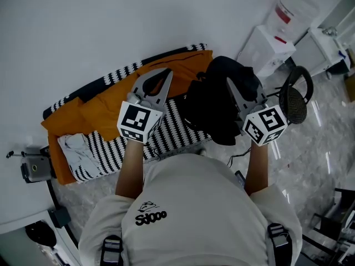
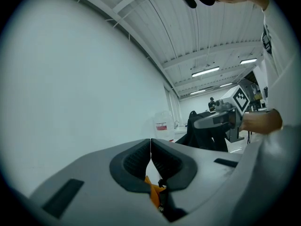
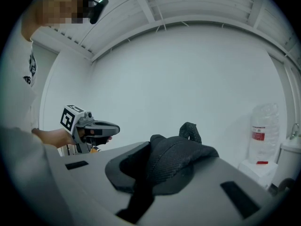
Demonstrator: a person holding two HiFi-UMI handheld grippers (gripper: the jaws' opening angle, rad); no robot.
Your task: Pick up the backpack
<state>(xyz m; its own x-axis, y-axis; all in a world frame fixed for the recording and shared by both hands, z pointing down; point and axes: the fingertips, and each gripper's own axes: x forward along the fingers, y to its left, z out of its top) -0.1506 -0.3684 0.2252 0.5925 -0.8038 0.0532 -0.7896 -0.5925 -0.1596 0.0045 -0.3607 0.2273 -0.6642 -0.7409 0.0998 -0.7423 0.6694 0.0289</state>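
The black backpack (image 1: 217,101) hangs above the striped cot, lifted off it. My right gripper (image 1: 232,87) is shut on its top fabric. In the right gripper view the black mesh fabric (image 3: 181,157) fills the closed jaws, and a carry loop (image 3: 190,128) sticks up behind. My left gripper (image 1: 157,76) hovers to the left of the backpack over the orange blanket. Its jaws are shut with nothing between them (image 2: 150,142). The left gripper view shows the backpack (image 2: 202,134) hanging under the right gripper (image 2: 197,123). The right gripper view shows the left gripper (image 3: 113,127) at the left.
A cot with a black-and-white striped cover (image 1: 177,131) stands against the white wall, with an orange blanket (image 1: 105,107) and a pale cloth (image 1: 77,148) on it. A water dispenser (image 1: 277,26) and a round black fan (image 1: 294,101) stand at the right. A camera device (image 1: 34,169) sits at the left.
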